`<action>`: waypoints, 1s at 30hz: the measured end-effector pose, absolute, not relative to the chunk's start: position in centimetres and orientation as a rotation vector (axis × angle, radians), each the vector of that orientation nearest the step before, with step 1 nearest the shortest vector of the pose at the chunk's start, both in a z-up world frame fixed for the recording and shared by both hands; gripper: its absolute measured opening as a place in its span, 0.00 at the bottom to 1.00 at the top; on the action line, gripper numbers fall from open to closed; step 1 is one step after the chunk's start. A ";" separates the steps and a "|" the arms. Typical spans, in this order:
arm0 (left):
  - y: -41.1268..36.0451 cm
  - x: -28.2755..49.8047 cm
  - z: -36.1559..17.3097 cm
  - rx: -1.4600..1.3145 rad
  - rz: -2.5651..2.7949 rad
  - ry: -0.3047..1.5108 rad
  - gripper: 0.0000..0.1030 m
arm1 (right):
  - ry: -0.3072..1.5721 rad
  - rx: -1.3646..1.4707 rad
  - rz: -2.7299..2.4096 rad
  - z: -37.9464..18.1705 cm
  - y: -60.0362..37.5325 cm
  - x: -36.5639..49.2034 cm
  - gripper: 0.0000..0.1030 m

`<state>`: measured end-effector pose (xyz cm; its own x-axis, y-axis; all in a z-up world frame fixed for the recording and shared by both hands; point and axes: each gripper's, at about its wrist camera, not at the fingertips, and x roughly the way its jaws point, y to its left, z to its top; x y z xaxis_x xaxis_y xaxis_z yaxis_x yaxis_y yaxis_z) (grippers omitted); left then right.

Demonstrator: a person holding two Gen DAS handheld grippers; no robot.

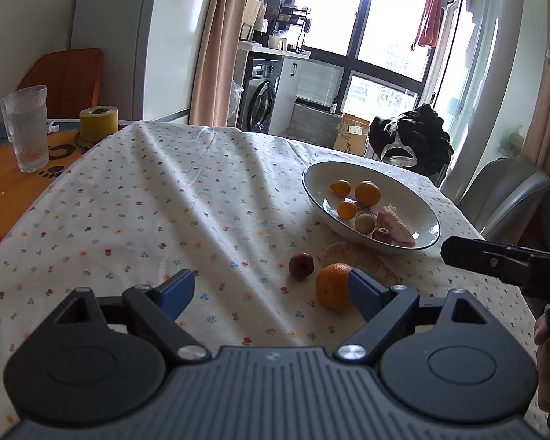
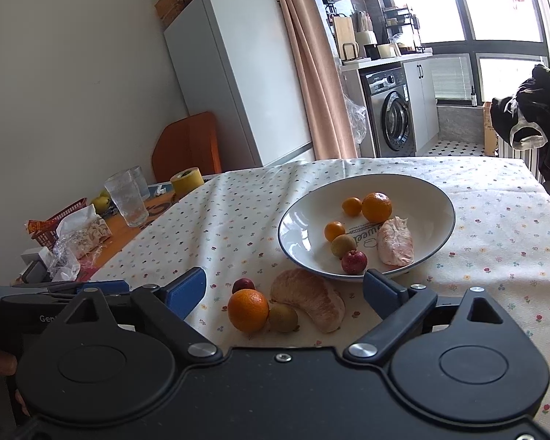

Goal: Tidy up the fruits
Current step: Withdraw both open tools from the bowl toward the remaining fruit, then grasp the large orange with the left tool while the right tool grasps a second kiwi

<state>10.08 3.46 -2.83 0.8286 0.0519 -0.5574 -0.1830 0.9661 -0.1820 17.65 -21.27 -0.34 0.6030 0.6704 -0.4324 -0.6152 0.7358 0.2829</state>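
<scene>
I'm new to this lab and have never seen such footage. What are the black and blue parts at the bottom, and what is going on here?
Those are two hand-held grippers, each carried by a person, with a camera looking along its fingers. One picture comes from the left hand-held gripper, the other from the right hand-held gripper. Both are open and hold nothing. On the flowered tablecloth stands a white bowl holding fruit. Beside it lie an orange, a peeled citrus segment, a small red fruit and a small greenish fruit.

Loose fruit (image 2: 248, 310) crowds the bowl's (image 2: 440, 198) near rim; tablecloth (image 1: 135, 198) leftward lies open.
</scene>
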 end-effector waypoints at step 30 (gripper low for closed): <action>2.7 11.7 -5.1 -0.232 0.059 0.593 0.78 | 0.667 0.094 0.770 -4.6 -20.6 19.0 0.40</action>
